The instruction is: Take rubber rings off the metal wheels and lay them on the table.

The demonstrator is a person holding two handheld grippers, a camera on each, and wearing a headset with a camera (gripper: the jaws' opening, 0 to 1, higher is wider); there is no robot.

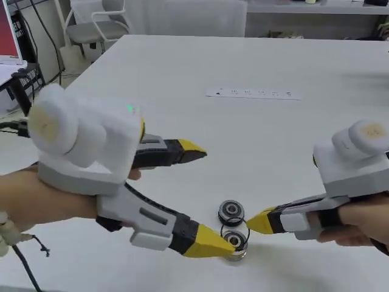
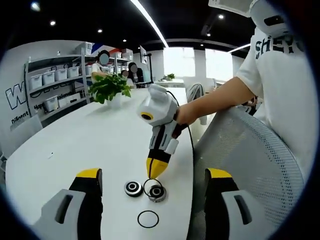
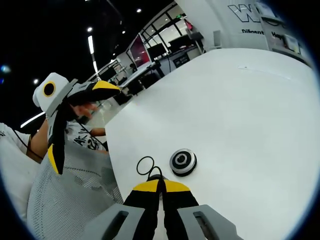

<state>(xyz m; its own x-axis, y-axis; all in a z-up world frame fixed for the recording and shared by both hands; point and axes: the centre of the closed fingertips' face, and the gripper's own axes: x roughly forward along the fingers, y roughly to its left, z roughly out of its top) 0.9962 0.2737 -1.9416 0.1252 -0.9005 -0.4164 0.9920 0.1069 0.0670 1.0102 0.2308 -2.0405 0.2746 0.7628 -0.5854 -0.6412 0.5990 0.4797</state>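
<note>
Pinching a thin black rubber ring [image 2: 145, 186] at its tip, the right gripper [image 1: 252, 223] has both yellow-tipped jaws pressed together with no gap between them. The ring sits askew over the nearer metal wheel [image 1: 235, 239], with one side raised toward the jaw tip. Whether it is fully clear of the wheel cannot be told. The farther metal wheel [image 1: 231, 211] stands just beside the nearer one, flat on the white table [image 1: 273, 152]. Its dark centre faces up. A second rubber ring [image 2: 148, 218] lies loose and flat on the table near the wheels, on the side toward the left gripper [image 1: 216, 198]. The left gripper's jaws are spread wide and hold nothing. In the head view one jaw hangs above the table and the other reaches low toward the nearer wheel. A hand grips each tool from behind. Farther out on the table lies a white power strip [image 1: 252, 93]. In the left gripper view a grey mesh chair [image 2: 240, 150] stands at the table edge, and a potted plant [image 2: 107, 87] sits at the far end.
</note>
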